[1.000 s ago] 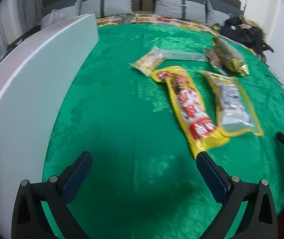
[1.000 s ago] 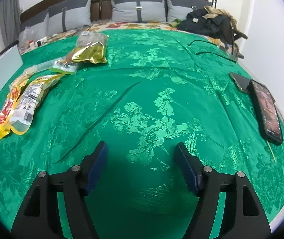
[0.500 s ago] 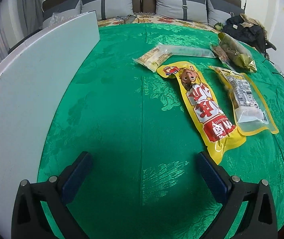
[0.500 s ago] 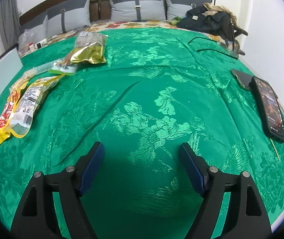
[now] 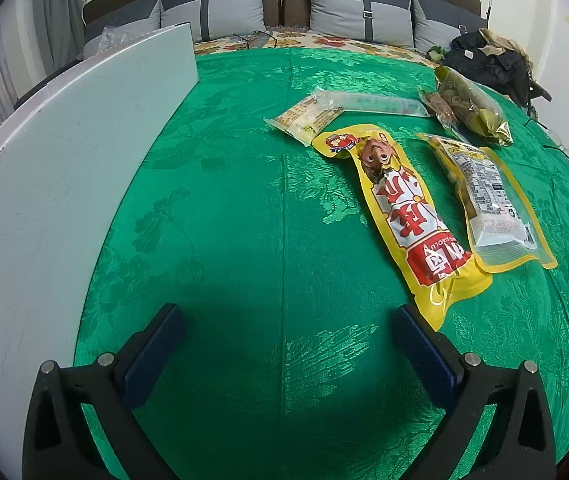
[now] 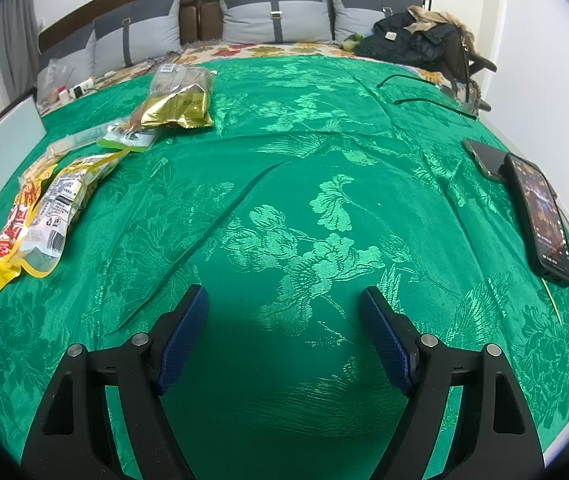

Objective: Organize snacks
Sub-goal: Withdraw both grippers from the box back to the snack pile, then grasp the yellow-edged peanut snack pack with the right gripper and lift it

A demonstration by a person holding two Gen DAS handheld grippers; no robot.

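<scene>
Several snack packs lie on a green bedspread (image 5: 224, 200). A long yellow-and-red pack (image 5: 404, 216) stretches ahead of my left gripper (image 5: 288, 320), its near end just beyond the right finger. Beside it is a yellow pack with a clear window (image 5: 488, 200), and farther back a clear cracker pack (image 5: 316, 114) and a gold bag (image 5: 472, 106). My left gripper is open and empty. My right gripper (image 6: 284, 300) is open over bare cloth. In the right wrist view the yellow packs (image 6: 44, 208) lie far left and the gold bag (image 6: 176, 108) behind.
A white board (image 5: 56, 184) stands along the bed's left side. Two phones (image 6: 536, 208) lie near the bed's right edge, with a thin stick beside them. Grey pillows (image 6: 276, 12) and a dark bag (image 6: 416, 40) sit at the headboard. A cable (image 6: 424, 100) runs nearby.
The right gripper's jaws have widened a little. In the left wrist view the snack packs have shifted slightly right and look nearer.
</scene>
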